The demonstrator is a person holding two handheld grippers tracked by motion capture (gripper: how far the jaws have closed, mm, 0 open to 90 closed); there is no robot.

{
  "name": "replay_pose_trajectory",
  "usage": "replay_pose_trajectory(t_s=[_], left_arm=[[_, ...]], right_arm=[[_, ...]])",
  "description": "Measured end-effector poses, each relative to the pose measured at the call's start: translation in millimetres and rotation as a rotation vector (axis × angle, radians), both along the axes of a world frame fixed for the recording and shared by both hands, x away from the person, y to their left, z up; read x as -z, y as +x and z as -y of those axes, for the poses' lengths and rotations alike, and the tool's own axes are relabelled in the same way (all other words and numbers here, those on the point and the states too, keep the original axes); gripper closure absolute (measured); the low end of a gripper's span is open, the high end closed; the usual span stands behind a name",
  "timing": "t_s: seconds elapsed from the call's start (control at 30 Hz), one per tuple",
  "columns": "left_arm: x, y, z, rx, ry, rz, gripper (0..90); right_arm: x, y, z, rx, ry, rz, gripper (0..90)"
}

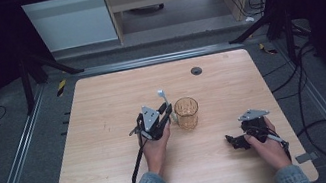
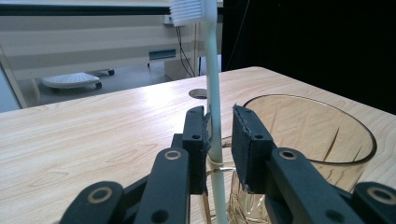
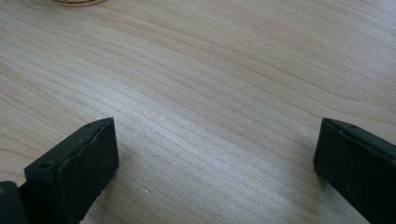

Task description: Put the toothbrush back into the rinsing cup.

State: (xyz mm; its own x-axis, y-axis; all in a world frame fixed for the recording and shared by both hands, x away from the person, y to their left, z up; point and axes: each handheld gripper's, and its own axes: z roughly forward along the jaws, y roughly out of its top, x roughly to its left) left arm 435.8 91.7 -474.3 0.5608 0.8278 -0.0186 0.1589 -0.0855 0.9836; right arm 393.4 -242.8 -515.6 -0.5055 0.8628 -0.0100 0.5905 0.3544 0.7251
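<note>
High view: left gripper (image 1: 168, 112) pinches upright toothbrush (image 1: 165, 99); glass (image 1: 187, 112) just beside at 3 o'clock. Right gripper (image 1: 231, 141) wide open, empty.

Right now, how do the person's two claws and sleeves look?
Both the left claw and the right claw are black, each topped by a grey three-cornered plate and trailing a black cable. Their jaws are flat black blocks on linked bars with round pivots. Both sleeves are blue denim.
</note>
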Motion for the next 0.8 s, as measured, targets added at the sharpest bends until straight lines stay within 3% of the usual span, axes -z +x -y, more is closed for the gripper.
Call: replay_pose_trajectory(t_s=[0.5,0.8], left_arm=[[-9.5,-4.5,-4.6,0.01,0.012,0.017,69.1],[-17.2,-8.2,-8.6,0.031,0.051,0.018,61.9]], right_arm=[[-0.3,-0.3,-0.4,0.004,0.006,-0.006,0.4],[-0.3,-0.3,-0.4,0.004,0.006,-0.005,0.4]])
